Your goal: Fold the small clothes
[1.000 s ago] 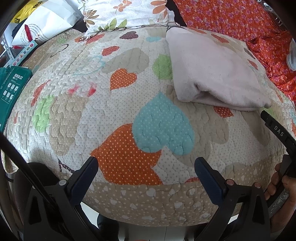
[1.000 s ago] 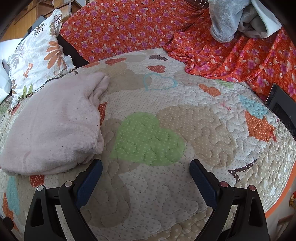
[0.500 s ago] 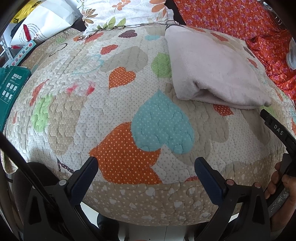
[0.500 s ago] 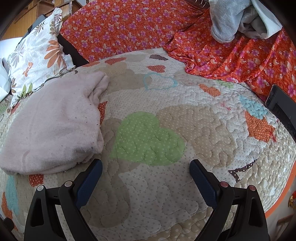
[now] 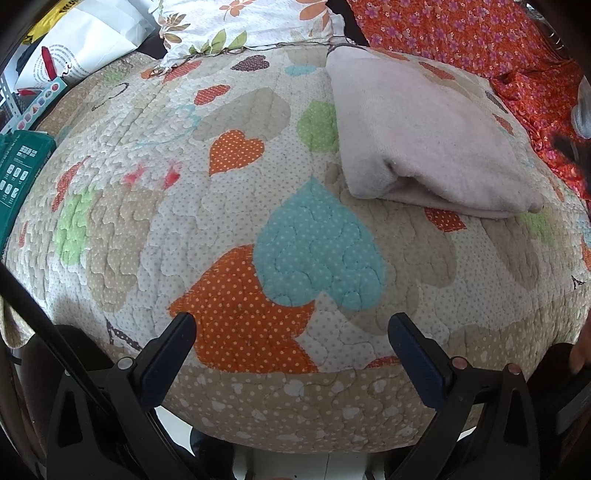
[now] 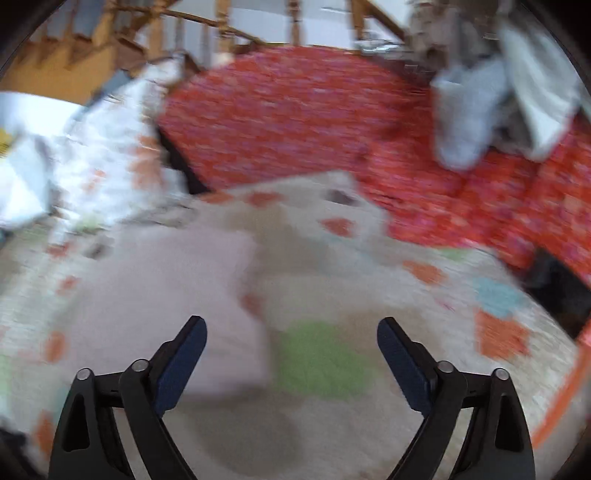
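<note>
Left wrist view: folded garment (image 5: pixel 424 136) lies far right on quilt (image 5: pixel 229 229); soft, light, limp. Both grippers' jaws open, empty. Grip advised at its near folded edge.

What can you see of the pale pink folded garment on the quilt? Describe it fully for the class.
The pale pink garment looks like soft, fuzzy knit or fleece, plain, with faint dark specks. It lies folded into a rough rectangle, its layered edges and a rounded fold facing the left gripper's camera. It rests flat on the heart-patterned quilt, near the floral pillow. Neither gripper touches it. The right wrist view shows it only as a blur.
</note>
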The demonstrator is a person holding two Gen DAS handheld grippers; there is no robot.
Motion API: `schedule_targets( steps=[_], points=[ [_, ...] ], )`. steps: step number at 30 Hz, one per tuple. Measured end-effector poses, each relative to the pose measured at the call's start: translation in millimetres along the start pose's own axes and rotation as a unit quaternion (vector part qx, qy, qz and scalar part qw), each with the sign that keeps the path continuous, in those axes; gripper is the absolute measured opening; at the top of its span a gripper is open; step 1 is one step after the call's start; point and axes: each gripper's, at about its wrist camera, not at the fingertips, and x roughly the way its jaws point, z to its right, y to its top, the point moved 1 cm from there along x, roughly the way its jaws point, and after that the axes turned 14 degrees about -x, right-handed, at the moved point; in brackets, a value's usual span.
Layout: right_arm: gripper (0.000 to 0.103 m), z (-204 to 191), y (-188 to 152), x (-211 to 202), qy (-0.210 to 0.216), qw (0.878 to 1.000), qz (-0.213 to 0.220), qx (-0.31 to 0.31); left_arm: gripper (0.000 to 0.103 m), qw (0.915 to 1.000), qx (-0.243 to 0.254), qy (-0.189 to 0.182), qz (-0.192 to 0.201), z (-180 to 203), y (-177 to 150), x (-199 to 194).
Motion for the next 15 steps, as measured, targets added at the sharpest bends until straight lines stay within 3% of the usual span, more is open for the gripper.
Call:
schedule_targets(
  steps=[3,4,6,9,12,15],
  points=[
    [0.046,-18,26,39,0.145,0.988,-0.043,0.044,0.103,1.0,0.005,-0.002,0.002,0,0,-3],
    [0.038,-25,31,59,0.208,0.973,-0.064,0.069,0.103,1.0,0.004,-0.001,0.003,-1,0,-4],
    [0.034,-36,35,91,0.276,0.952,-0.095,0.097,0.103,1.0,-0.001,0.0,0.004,-5,2,-5],
    [0.033,-40,26,134,0.289,0.941,-0.135,0.115,0.103,0.9999,-0.014,-0.002,0.003,-12,6,-6],
    [0.0,-20,8,143,0.275,0.941,-0.145,0.137,0.103,0.9998,-0.019,-0.007,0.007,-19,11,-9],
    [0.0,4,-4,132,0.255,0.946,-0.145,0.136,0.103,0.9996,-0.021,-0.011,0.012,-23,15,-9]
  ],
)
